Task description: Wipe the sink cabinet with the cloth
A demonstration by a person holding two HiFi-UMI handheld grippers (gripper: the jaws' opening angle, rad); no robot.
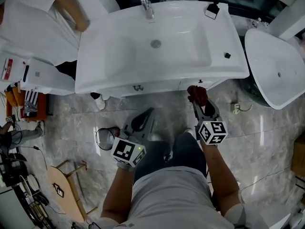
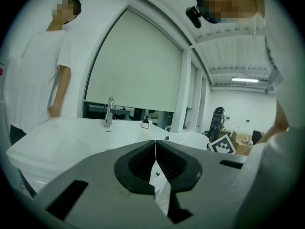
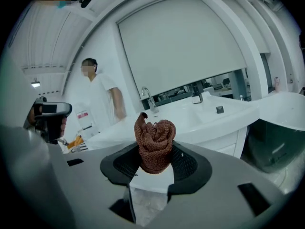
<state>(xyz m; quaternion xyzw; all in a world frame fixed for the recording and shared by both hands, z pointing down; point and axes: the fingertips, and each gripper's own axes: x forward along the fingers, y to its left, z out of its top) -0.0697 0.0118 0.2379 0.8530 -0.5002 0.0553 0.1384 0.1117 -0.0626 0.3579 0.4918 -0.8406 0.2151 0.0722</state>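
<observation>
The white sink cabinet (image 1: 157, 82) with its basin (image 1: 167, 42) and tap (image 1: 146, 4) fills the top of the head view. My right gripper (image 1: 198, 100) is shut on a bunched red-brown cloth (image 1: 197, 93), held just at the cabinet's front face near its right end. In the right gripper view the cloth (image 3: 155, 137) sticks up between the pads of the gripper (image 3: 155, 152), with the sink (image 3: 205, 116) behind it. My left gripper (image 1: 149, 112) hangs low before the cabinet's middle, shut on nothing. In its own view the left gripper (image 2: 155, 149) has its jaws meeting in a line.
A person in white (image 1: 43, 23) leans on the sink's left end. A white tub (image 1: 276, 70) stands at the right. A dispenser (image 1: 212, 9) and a small black piece (image 1: 227, 55) sit on the sink top. A round glass object (image 1: 105, 138) and a wooden stool (image 1: 62, 187) are on the marble floor.
</observation>
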